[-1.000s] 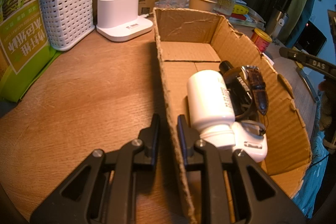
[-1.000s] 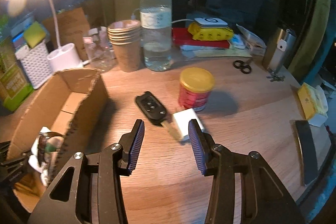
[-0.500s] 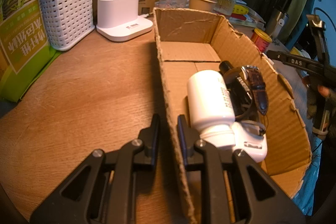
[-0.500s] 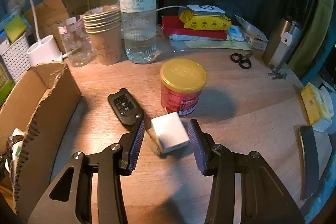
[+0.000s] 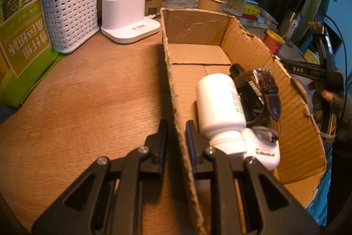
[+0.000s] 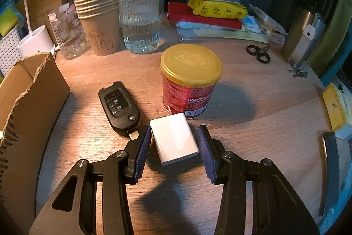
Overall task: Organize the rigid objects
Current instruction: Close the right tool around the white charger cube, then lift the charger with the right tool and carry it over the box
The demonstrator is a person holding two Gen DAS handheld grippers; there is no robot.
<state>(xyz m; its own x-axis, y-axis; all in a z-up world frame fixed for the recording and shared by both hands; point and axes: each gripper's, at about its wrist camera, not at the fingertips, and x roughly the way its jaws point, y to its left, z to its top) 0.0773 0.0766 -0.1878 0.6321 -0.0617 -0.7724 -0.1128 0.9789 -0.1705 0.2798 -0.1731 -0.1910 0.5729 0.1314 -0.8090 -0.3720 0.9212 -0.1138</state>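
Cardboard box [image 5: 292, 102] wall sits pinched between the fingers of our left gripper [image 5: 176, 133]: one finger presses its outer face, the other stands inside the box against the same wall, so we grasp the box by its near long side. Inside it lie a white pill bottle [image 5: 220, 105] on its side, a watch [image 5: 267, 89] with a brown leather strap just beside it, and a small white device [image 5: 264, 147] touching the bottle's cap at the near end.

On the desk [image 6: 253, 116] beside the box, our right gripper [image 6: 175, 142] is spread wide around a white charger plug [image 6: 173, 138]. The blue pads flank the plug on both sides; the left pad seems to touch or nearly touch its edge, the right pad stands apart, so nothing is clamped. The plug lies flat with its prongs pointing toward a red can [image 6: 190, 78] with a yellow lid, which stands just behind it. A black car key [image 6: 120, 107] lies just left of the plug, between it and the box wall [image 6: 28, 94]. Farther back stand a water bottle [image 6: 138, 8] and stacked paper cups [image 6: 100, 21].
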